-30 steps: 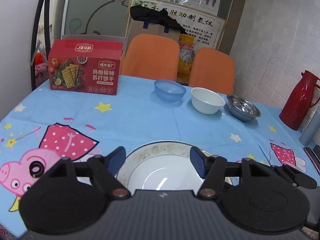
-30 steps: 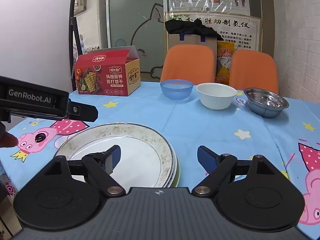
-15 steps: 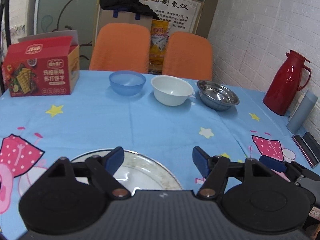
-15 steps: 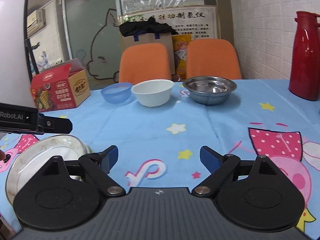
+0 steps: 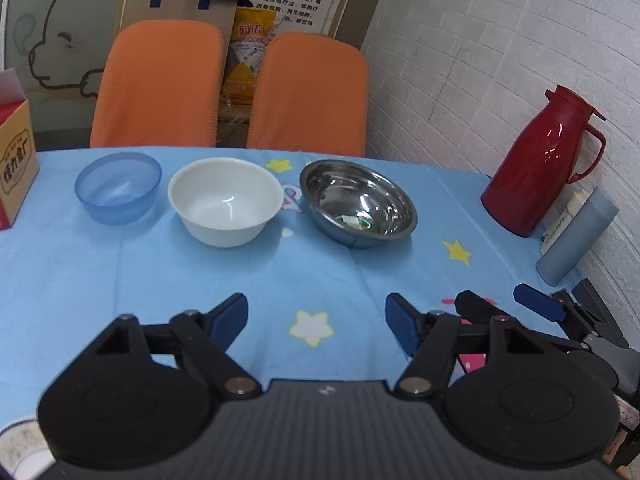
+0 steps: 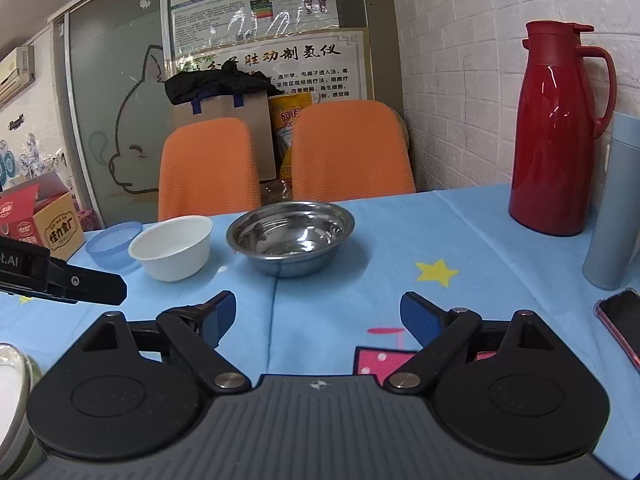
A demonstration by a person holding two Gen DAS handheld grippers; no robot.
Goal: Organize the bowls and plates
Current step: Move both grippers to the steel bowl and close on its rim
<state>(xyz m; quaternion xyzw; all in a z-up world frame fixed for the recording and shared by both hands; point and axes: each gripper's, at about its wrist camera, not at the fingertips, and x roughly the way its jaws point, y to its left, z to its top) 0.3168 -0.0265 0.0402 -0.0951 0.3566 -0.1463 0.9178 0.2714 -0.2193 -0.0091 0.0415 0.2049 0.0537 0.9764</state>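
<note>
Three bowls stand in a row at the far side of the blue tablecloth: a blue plastic bowl [image 5: 118, 186], a white bowl [image 5: 225, 201] and a steel bowl [image 5: 358, 202]. They also show in the right wrist view: the blue bowl [image 6: 114, 246], the white bowl [image 6: 172, 247] and the steel bowl [image 6: 291, 237]. My left gripper [image 5: 316, 322] is open and empty, above the cloth short of the bowls. My right gripper [image 6: 318, 316] is open and empty, facing the steel bowl. A stack of plates [image 6: 12, 384] peeks in at the lower left edge.
A red thermos jug [image 5: 546, 162] and a grey-blue tumbler [image 5: 576, 238] stand at the right by the brick wall. A phone [image 6: 622, 322] lies near them. A red cracker box [image 5: 14, 168] sits at the left. Two orange chairs [image 5: 232, 92] stand behind the table.
Both grippers have swung right, away from the stacked plates and toward the row of bowls. The plates have slid out of the middle of both views. Both stay open.
</note>
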